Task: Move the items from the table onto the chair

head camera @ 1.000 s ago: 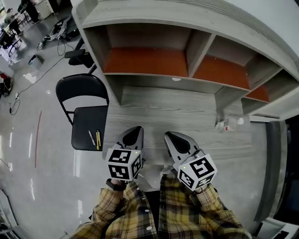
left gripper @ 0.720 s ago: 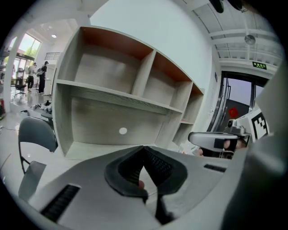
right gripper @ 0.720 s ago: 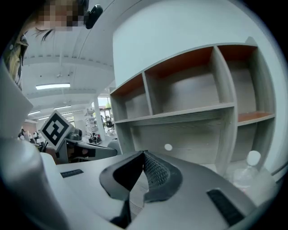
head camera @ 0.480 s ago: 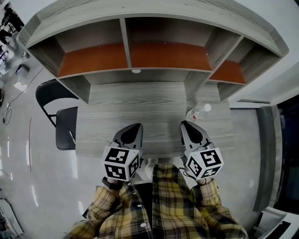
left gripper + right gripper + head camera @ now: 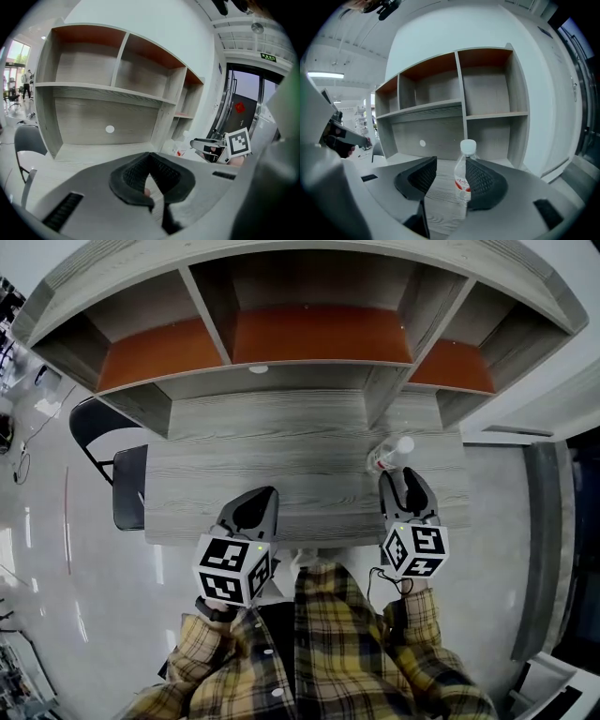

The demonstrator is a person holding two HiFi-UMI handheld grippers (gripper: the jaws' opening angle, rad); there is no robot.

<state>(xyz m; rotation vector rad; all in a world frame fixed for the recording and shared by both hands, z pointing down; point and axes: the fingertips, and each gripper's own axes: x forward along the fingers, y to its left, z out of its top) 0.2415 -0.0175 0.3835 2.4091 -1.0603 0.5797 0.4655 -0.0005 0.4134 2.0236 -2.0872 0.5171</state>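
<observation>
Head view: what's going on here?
A person stands at a grey desk with a gripper in each hand. The right gripper has just been opening its jaws. An upright clear water bottle stands at their mouth near the desk's right end, not gripped. The left gripper is shut and empty over the desk's near edge. The black chair stands at the desk's left end.

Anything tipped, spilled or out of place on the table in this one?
Nothing stands out. The only item on the table, a clear water bottle, stands upright and capped near its right end, and no spill shows around it.
</observation>
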